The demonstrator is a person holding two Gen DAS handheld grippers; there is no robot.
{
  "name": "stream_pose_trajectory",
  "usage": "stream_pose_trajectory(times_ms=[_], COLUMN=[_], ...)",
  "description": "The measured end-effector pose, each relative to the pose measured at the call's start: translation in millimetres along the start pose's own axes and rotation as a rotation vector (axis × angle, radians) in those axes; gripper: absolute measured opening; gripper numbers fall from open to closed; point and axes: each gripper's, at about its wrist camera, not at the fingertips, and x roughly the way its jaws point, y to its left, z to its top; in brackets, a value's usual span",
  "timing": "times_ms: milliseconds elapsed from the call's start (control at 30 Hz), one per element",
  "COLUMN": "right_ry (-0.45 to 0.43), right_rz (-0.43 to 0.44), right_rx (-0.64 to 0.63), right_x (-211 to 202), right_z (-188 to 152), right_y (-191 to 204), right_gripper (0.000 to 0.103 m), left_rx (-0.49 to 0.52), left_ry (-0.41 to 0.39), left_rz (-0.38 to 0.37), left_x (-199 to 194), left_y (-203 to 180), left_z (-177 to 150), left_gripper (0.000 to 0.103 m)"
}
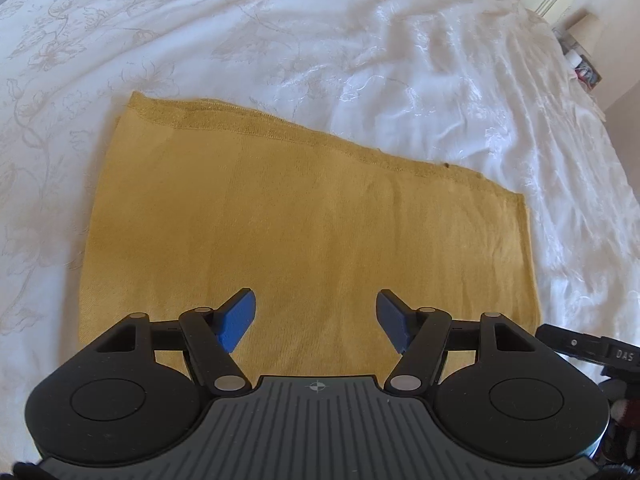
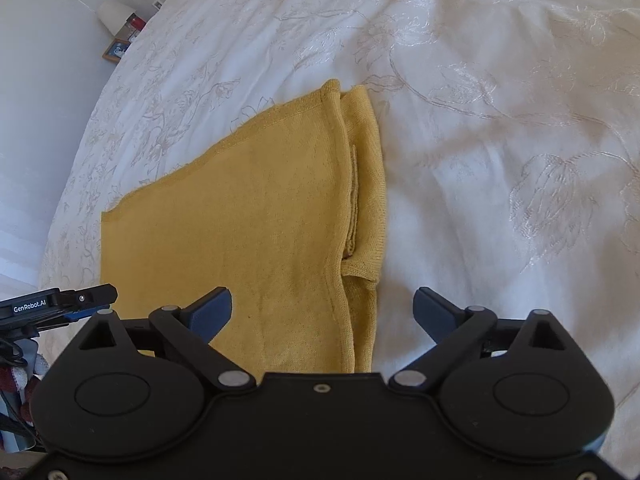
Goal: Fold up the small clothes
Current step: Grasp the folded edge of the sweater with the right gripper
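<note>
The fingers [image 1: 240, 320] of the left gripper [image 1: 316, 320] stand well apart with nothing between them, and they hang above the near part of a mustard-yellow knit garment [image 1: 304, 224]. The right gripper [image 2: 322, 312] is also wide open and holds nothing; its left finger is over the cloth and its right finger over the bare bedspread [image 2: 500, 160].

The garment lies flat on the white embroidered bedspread, already doubled over. In the right wrist view a folded-in part, probably a sleeve [image 2: 366, 184], shows beside the long hemmed edge [image 2: 340, 184].

I judge the knit to be light, soft and limp. It will sag and stretch when lifted, so it should be pinched through all layers near a corner or a hem, and both ends lifted together. The bedspread under it is also soft, so a low pinch could catch it too.

The far hem [image 1: 280, 128] runs slanted across the left view. Around the garment the bed is open, with wide room on the far side for a fold. A bedside table [image 1: 580, 60] with small items stands well apart.
</note>
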Motion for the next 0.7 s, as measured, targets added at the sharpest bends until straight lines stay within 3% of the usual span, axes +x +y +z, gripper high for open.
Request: stream_pose_trajectory(times_ms=[500, 700], right_ry=[0.044, 0.039], right_rz=[0.177, 0.233], right_rx=[0.034, 0.078], right_x=[39, 46], right_z=[28, 31], right_y=[-15, -23], right_gripper=[0.103, 0.103], left_rx=[0.05, 0.098], left_ry=[0.063, 0.08], left_rz=[0.049, 0.05], left_x=[60, 73], left_y=[-4, -12], left_z=[24, 21], left_gripper=[0.067, 0.094])
